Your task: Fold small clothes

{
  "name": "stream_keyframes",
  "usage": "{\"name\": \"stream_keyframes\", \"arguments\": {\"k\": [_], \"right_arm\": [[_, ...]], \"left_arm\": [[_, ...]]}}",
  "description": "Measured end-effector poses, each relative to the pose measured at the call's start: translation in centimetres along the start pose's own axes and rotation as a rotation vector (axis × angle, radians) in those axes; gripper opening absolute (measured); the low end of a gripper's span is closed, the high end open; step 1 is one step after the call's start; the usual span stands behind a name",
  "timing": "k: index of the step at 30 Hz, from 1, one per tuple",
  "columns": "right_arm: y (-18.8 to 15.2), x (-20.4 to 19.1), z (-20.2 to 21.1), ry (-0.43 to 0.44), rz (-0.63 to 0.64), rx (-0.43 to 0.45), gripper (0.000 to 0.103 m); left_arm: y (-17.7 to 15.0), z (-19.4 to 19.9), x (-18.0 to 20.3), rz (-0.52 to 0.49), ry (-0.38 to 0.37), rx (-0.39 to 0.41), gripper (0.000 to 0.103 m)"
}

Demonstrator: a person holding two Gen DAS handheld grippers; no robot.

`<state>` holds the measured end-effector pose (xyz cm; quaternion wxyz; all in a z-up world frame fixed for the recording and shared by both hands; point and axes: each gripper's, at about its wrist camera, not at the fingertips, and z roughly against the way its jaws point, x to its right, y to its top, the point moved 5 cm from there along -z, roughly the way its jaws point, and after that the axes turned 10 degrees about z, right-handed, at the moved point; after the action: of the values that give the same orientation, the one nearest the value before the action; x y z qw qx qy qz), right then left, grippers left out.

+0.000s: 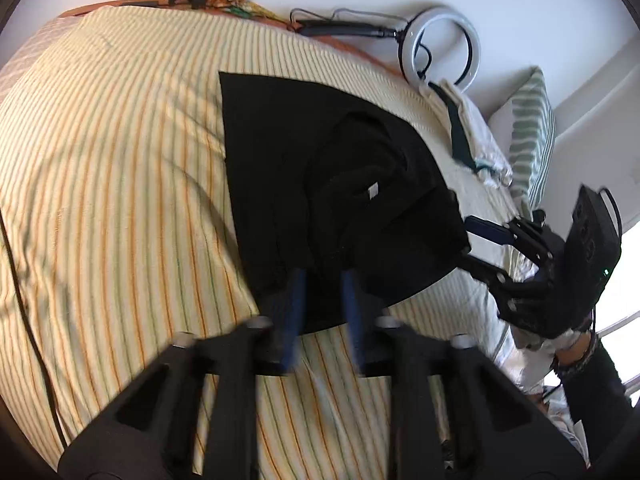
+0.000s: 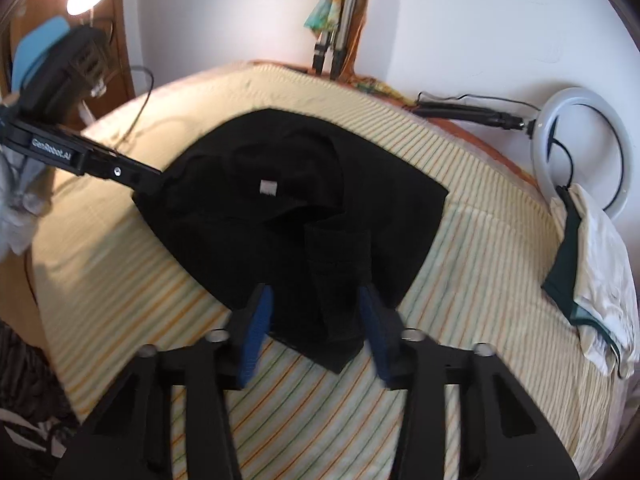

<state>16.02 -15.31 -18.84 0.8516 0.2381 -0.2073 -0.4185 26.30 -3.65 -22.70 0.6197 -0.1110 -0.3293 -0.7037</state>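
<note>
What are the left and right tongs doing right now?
Left tongs: open, straddling the edge of the black garment, not clamped.
Right tongs: open, a fold of the garment between the fingers, not pinched.

Layout, both wrist views. The garment (image 2: 288, 200) lies spread on the bed (image 2: 460, 240), approx. mid-mattress. Your left tongs (image 1: 322, 300) sit at its near edge in the left view; in the right view they enter from the left, touching the garment's left edge. Your right tongs (image 2: 316, 320) straddle a folded strip at the near hem; in the left view they're at the garment's right edge. Folded clothes (image 2: 592, 280) rest on the bed, right of the garment, well apart. Ring light (image 2: 580, 152) lies behind them w/ its arm along the far bed edge. Tripod (image 2: 340, 20) stands behind the bed, against the wall. Pillow (image 1: 532, 132) is beyond the clothes.
</note>
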Motion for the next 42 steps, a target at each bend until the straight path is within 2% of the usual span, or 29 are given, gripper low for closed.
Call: {"name": "stream_keyframes", "arguments": {"k": [1, 2, 6, 14, 18, 20, 22, 24, 26, 27, 28, 30, 31, 33, 34, 35, 36, 37, 38, 42], "right_arm": [[-0.1, 0.0, -0.6, -0.010, 0.019, -0.021, 0.010], [-0.3, 0.0, -0.9, -0.025, 0.042, -0.037, 0.004], [-0.6, -0.2, 0.1, -0.065, 0.137, -0.023, 0.002], [-2.5, -0.8, 2.1, -0.197, 0.294, -0.004, 0.001], [-2.8, -0.9, 3.1, -0.173, 0.223, 0.015, 0.003], [-2.6, -0.3, 3.5, -0.149, 0.175, 0.037, 0.007], [-2.4, -0.2, 3.9, -0.129, 0.150, 0.051, 0.012], [-2.2, -0.3, 3.8, -0.121, 0.141, 0.052, 0.019], [-1.7, -0.6, 3.4, -0.101, 0.147, 0.055, 0.028], [-1.5, -0.8, 3.3, -0.093, 0.151, 0.057, 0.031], [-1.3, -1.2, 2.9, -0.076, 0.157, 0.059, 0.031], [-1.0, -1.5, 2.1, -0.065, 0.164, 0.051, 0.031], [-0.9, -1.7, 1.5, -0.062, 0.169, 0.043, 0.031], [-0.9, -2.1, 0.4, -0.050, 0.183, 0.024, 0.031], [-0.9, -2.1, -0.3, -0.043, 0.192, 0.012, 0.031], [-0.9, -2.2, -0.6, -0.042, 0.198, 0.004, 0.031], [-1.0, -2.2, -1.0, -0.034, 0.201, -0.006, 0.029], [-1.0, -2.0, -1.0, -0.028, 0.198, -0.006, 0.013], [-1.0, -1.8, -1.0, -0.032, 0.195, -0.006, 0.007], [-0.7, -0.6, 0.3, -0.050, 0.176, 0.014, 0.005]], "left_arm": [[-0.1, -0.2, 0.0, -0.009, 0.009, -0.004, 0.006], [0.0, -0.2, 0.0, -0.017, 0.018, -0.004, 0.004], [0.1, 0.1, -0.1, -0.044, 0.029, -0.004, 0.002], [-0.1, 1.9, -2.1, -0.004, 0.005, -0.001, 0.001], [-0.2, 2.4, -2.0, 0.006, 0.011, 0.023, 0.001], [-0.2, 2.9, -1.6, 0.016, -0.016, 0.034, 0.001], [-0.2, 3.0, -0.8, -0.010, 0.001, 0.042, 0.002], [-0.3, 2.5, 0.0, -0.024, 0.006, 0.026, 0.008], [-0.3, 1.9, 0.7, -0.071, 0.051, 0.037, 0.036], [-0.3, 1.6, 0.9, -0.086, 0.066, 0.037, 0.043], [-0.4, 1.0, 1.0, -0.098, 0.087, 0.033, 0.047], [-0.5, 0.1, 1.1, -0.125, 0.130, 0.029, 0.047], [-0.7, -0.7, 1.2, -0.161, 0.178, 0.023, 0.047], [-0.8, -1.5, 1.2, -0.212, 0.236, 0.021, 0.029], [-0.7, -1.6, 1.1, -0.226, 0.251, 0.030, 0.016], [-0.6, -1.5, 1.0, -0.232, 0.249, 0.031, 0.010], [-0.4, -1.4, 0.8, -0.220, 0.231, 0.026, 0.009], [-0.1, -1.1, 0.5, -0.197, 0.210, 0.021, 0.006], [0.0, -0.8, 0.3, -0.192, 0.207, 0.021, 0.006], [-0.1, 0.6, 0.7, -0.229, 0.209, 0.033, 0.005]]}}
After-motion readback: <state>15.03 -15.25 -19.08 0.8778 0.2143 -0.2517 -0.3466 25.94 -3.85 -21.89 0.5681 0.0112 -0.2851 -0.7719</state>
